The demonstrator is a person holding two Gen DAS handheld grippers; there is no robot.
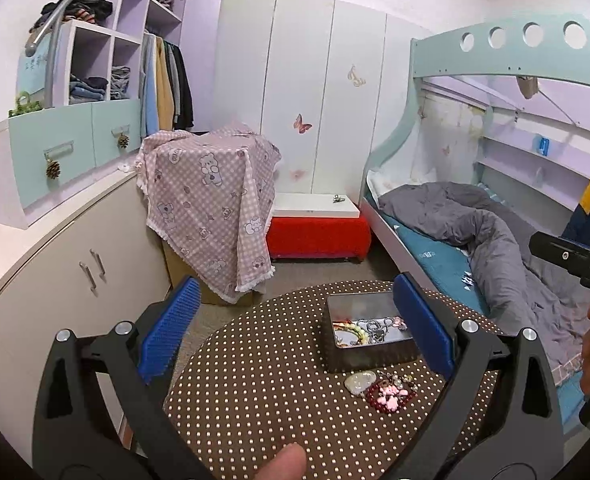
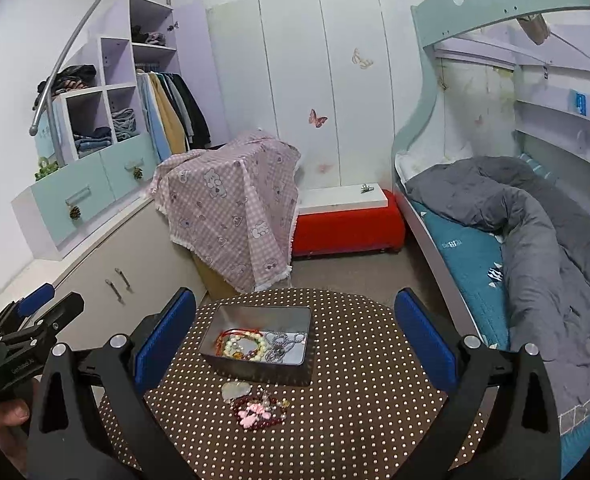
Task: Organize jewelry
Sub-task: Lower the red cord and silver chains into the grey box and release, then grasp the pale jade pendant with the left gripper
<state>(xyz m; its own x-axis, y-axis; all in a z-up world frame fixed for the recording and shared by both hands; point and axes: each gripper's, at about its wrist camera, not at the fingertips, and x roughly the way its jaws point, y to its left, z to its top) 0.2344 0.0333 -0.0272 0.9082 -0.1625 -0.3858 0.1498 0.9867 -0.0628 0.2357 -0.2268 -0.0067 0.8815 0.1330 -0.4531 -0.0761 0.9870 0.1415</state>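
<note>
Hovering with both tools spread wide and empty above the surface [image 2: 355, 400].
Loose jewelry [image 2: 260, 410] is left lower centre, just before the tin [image 2: 255, 372]; tangled strands could be snagged or dragged off.

My left gripper [image 1: 295, 332] fills the lower frame, jaws spread wide, a fingertip [image 1: 283, 462] at bottom centre. My right gripper [image 2: 295, 336] likewise gapes, empty, lower frame.
</note>
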